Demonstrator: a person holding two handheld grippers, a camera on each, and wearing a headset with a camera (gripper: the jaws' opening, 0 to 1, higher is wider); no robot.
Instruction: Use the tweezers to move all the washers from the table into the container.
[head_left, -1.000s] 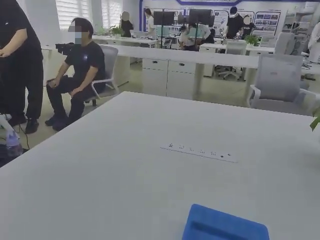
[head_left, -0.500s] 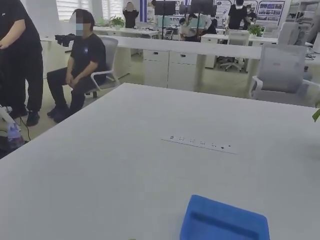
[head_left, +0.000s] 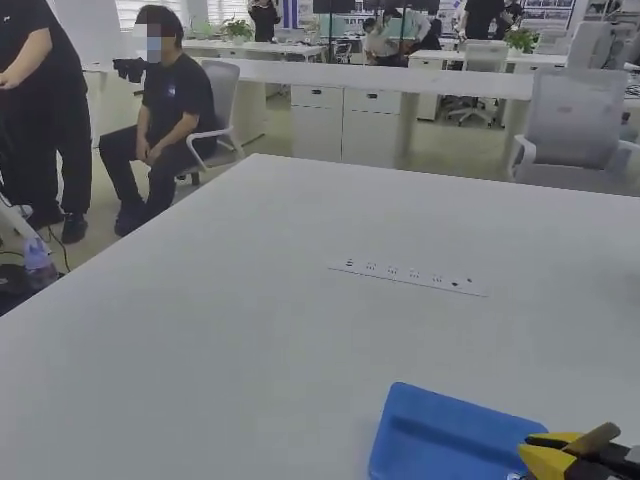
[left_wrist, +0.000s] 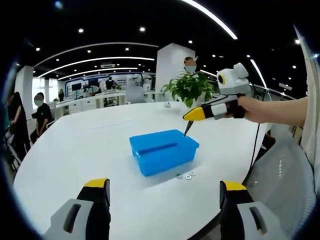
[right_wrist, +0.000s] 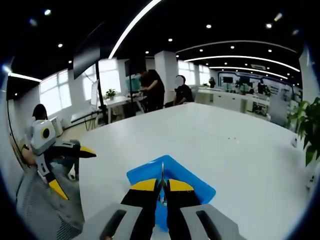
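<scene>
A blue container (head_left: 440, 435) sits on the white table (head_left: 250, 330), near my edge. In the left gripper view, three small washers (left_wrist: 185, 176) lie on the table just beside the container (left_wrist: 162, 150). My right gripper (right_wrist: 161, 186) is shut on thin metal tweezers (right_wrist: 162, 172) and hovers over the container (right_wrist: 200, 186). The left gripper view shows that right gripper (left_wrist: 195, 114) with the tweezer tip (left_wrist: 187, 130) pointing down at the container's far rim. Its yellow tips (head_left: 560, 455) enter the head view at the bottom right. My left gripper (left_wrist: 165, 185) is open and empty, short of the washers.
A recessed socket strip (head_left: 410, 275) lies mid-table. One person sits on a chair (head_left: 165, 110) beyond the far left edge, another stands (head_left: 40, 100) beside. A grey chair (head_left: 575, 130) is at the far right. A potted plant (left_wrist: 190, 87) stands on the table.
The head camera has tilted down, so more of the blue container shows. The right gripper's yellow tips have come into the head view at the bottom right.
</scene>
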